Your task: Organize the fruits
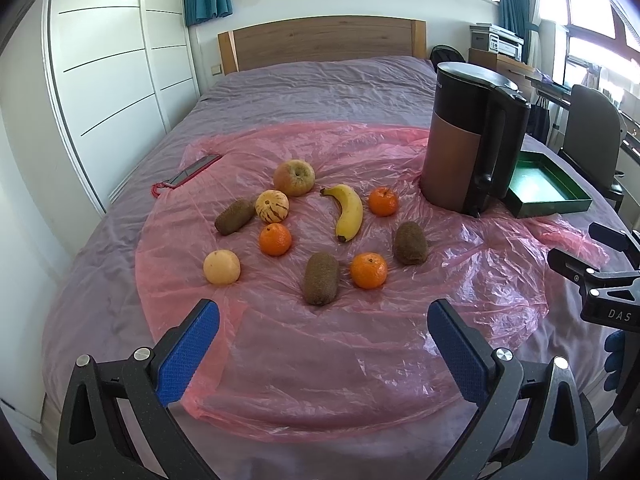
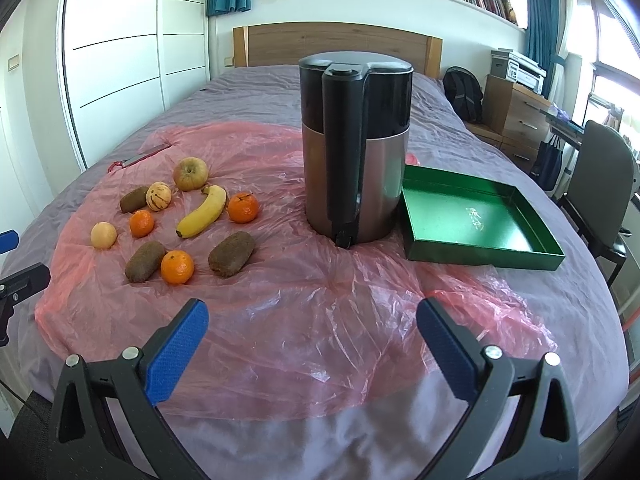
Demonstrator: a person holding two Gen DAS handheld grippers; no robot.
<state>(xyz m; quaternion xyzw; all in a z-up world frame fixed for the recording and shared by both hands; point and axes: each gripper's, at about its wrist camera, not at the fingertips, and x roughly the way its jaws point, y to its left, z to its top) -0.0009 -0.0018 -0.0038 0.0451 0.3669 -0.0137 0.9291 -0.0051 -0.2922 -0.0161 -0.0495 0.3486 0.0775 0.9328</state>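
On the pink plastic sheet point(image 1: 320, 360) I see loose fruit point(image 1: 350, 210) beside a green tray point(image 2: 480, 216); my left gripper point(image 1: 323, 344) and right gripper point(image 2: 312, 344) hover spread apart, holding nothing.

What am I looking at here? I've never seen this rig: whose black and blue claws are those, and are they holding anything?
No robot: a person holds two hand grippers, each with a fisheye camera looking along its fingers. One picture is from the left gripper, the other from the right gripper. Both are open and hold nothing. Ahead is a bed under a pink sheet. On it lie a banana, an apple, three oranges, three kiwis and two pale fruits, plus a kettle and an empty green tray.
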